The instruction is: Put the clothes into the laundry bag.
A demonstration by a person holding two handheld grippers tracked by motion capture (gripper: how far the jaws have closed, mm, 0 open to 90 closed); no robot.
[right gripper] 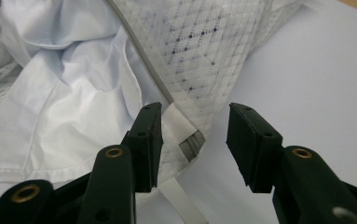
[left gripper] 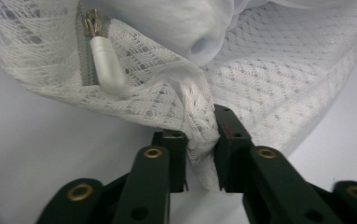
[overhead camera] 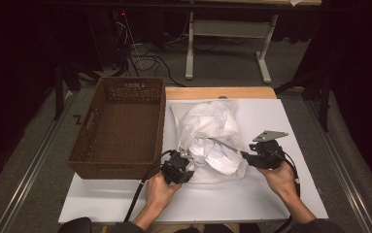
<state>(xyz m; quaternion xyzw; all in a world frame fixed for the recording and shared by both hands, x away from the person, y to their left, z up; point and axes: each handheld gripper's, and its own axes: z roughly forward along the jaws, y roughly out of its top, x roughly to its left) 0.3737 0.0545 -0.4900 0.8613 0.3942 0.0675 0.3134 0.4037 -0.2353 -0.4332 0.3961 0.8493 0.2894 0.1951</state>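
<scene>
Spreading across the middle of the white table [overhead camera: 280, 194], a mesh laundry bag [overhead camera: 208, 121] lies with a white garment [overhead camera: 217, 153] bulging out of its near opening, and a brown woven basket [overhead camera: 120, 160] stands empty just to its left, over the table's left edge.

The step in hand looks like working the garment and the bag apart, or together, at the bag's mouth; which way it goes I cannot tell.

At the near left of the opening, the left gripper [left gripper: 200, 149] is clamped on a bunched fold of the mesh, its jaws nearly together with the netting squeezed between them. The zipper pull [left gripper: 107, 65], a pale plastic tab, hangs free just beyond that pinch, to its left in the left gripper view.

At the near right, the right gripper [right gripper: 195, 144] stands wide apart and grips nothing. The bag's corner and the end of the zipper tape [right gripper: 188, 135] sit between its jaws, close by the left one, without being pressed.

Next, I judge, the right gripper needs to close on that corner or tape so both sides of the mouth are held; then the opening can be pulled wide. Catching the garment's cloth along with the mesh would be the slip to avoid.
</scene>
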